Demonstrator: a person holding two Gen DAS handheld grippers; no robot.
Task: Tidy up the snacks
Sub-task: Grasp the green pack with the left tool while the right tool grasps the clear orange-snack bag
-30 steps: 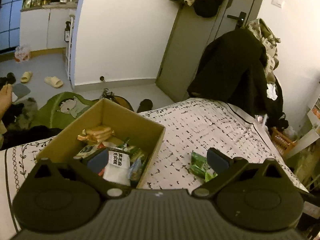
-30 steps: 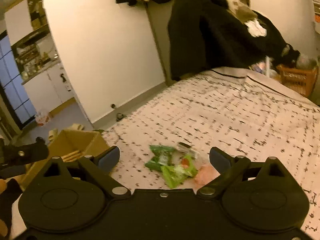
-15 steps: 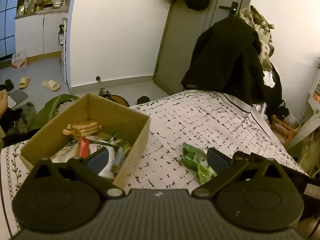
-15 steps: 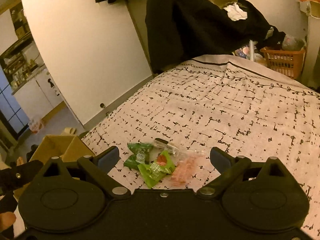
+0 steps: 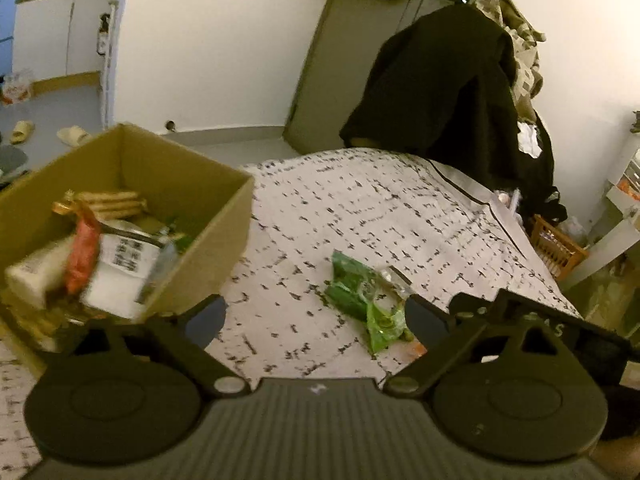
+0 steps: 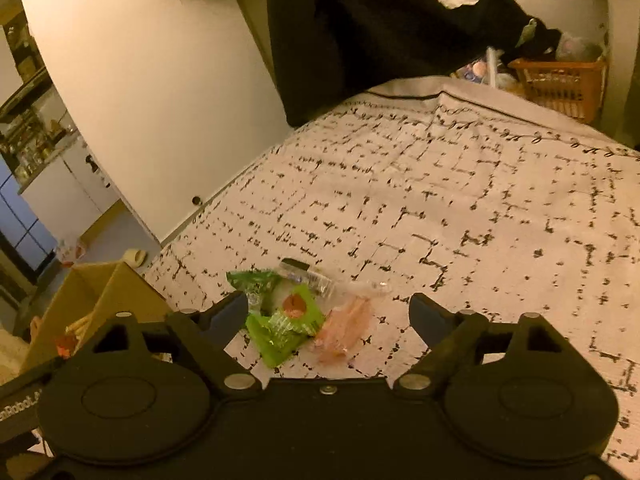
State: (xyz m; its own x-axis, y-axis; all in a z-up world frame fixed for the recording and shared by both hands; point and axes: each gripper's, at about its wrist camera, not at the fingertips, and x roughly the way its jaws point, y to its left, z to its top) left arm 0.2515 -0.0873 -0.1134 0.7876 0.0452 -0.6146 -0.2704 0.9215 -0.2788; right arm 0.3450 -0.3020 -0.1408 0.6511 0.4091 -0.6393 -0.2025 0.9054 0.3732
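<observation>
In the left wrist view, the left gripper [image 5: 316, 316] is held above the bed [image 5: 400, 208] with its fingers spread and nothing between them. A box [image 5: 208, 240] is seen at the left, standing on the bed with its near corner just beside the left finger; it is already packed with snacks, which is taken to be where the loose ones are meant to go. A small pile of packets [image 5: 368, 300] lies on the cover to the right of the box, apart from it, near the right finger. The right gripper's frame is seen at the far right edge.

In the right wrist view, the right gripper [image 6: 328, 316] is poised low over the same packets [image 6: 288, 312], fingers spread wide and empty. The green wrappers lie just beside the left finger, a pink one [image 6: 346, 328] between the fingers. The stance is judged to be a lining-up for a pick. The box [image 6: 100, 300] is at the near left.
</observation>
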